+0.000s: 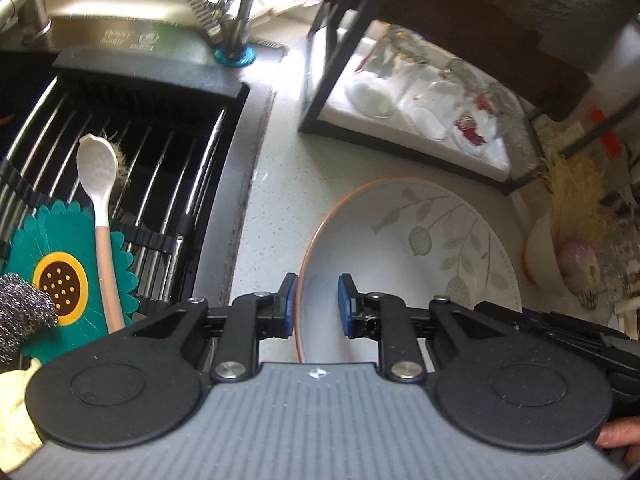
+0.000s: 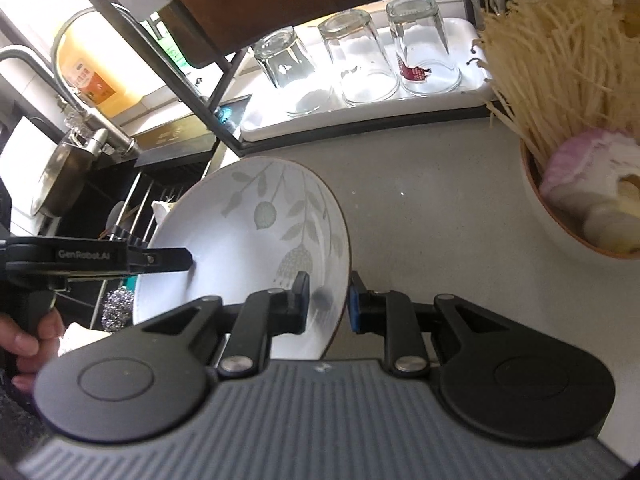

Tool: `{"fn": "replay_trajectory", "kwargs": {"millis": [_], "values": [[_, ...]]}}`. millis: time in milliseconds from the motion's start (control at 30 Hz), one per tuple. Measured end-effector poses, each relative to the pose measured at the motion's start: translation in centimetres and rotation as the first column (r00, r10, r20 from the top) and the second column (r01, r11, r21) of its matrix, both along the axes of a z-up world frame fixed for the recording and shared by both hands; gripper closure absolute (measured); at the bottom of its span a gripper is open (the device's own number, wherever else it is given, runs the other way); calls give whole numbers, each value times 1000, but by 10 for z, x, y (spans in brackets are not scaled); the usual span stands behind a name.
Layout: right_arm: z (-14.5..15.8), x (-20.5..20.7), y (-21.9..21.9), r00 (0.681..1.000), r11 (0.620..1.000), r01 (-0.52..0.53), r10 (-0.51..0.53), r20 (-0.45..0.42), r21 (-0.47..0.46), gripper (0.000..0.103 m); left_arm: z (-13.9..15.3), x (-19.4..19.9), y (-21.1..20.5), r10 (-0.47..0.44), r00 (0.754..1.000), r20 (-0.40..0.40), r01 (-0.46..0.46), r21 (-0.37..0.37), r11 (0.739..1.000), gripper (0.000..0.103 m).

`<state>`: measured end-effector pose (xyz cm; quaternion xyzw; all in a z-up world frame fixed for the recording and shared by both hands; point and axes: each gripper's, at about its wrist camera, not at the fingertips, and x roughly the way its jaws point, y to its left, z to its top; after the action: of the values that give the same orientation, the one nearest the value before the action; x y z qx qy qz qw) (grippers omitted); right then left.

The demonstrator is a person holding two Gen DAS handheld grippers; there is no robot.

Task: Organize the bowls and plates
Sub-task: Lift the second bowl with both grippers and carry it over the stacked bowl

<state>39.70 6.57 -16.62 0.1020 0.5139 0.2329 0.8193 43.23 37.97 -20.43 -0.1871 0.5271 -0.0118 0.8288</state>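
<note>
Leaf-patterned plate (image 2: pixel 256 240) tilted over pale surface (image 2: pixel 432 216) beside sink rack (image 1: pixel 132 152), face toward upturned glasses (image 2: pixel 360 60), left claw (image 1: pixel 318 304) and right claw (image 2: pixel 329 300) clamped on opposite rims, "GenRobot.AI" on left claw's body.

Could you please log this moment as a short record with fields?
held item: white round ceramic plate with grey leaf pattern and brown rim
left gripper: shut on the plate's left rim
right gripper: shut on the plate's right rim
plate pose: tilted, over the pale speckled countertop
nearby: three clear upturned glasses on a white tray; a white bowl of dried noodles; black sink rack
</note>
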Motion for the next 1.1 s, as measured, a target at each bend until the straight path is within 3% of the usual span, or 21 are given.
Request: {"fn": "replay_trajectory", "kwargs": {"millis": [433, 733, 933, 1100], "values": [[51, -42, -24, 997, 999, -5, 2, 73, 41, 80, 50, -50, -18, 1, 999, 49, 0, -27, 1000, 79], [78, -76, -48, 990, 997, 45, -53, 134, 62, 80, 76, -83, -41, -2, 995, 97, 7, -56, 998, 79], [90, -99, -65, 982, 994, 97, -104, 158, 53, 80, 85, -98, -61, -41, 993, 114, 49, -68, 996, 79], [96, -118, -88, 974, 991, 131, -134, 185, 28, 80, 79, -105, -81, -50, 992, 112, 65, -133, 989, 79]]}}
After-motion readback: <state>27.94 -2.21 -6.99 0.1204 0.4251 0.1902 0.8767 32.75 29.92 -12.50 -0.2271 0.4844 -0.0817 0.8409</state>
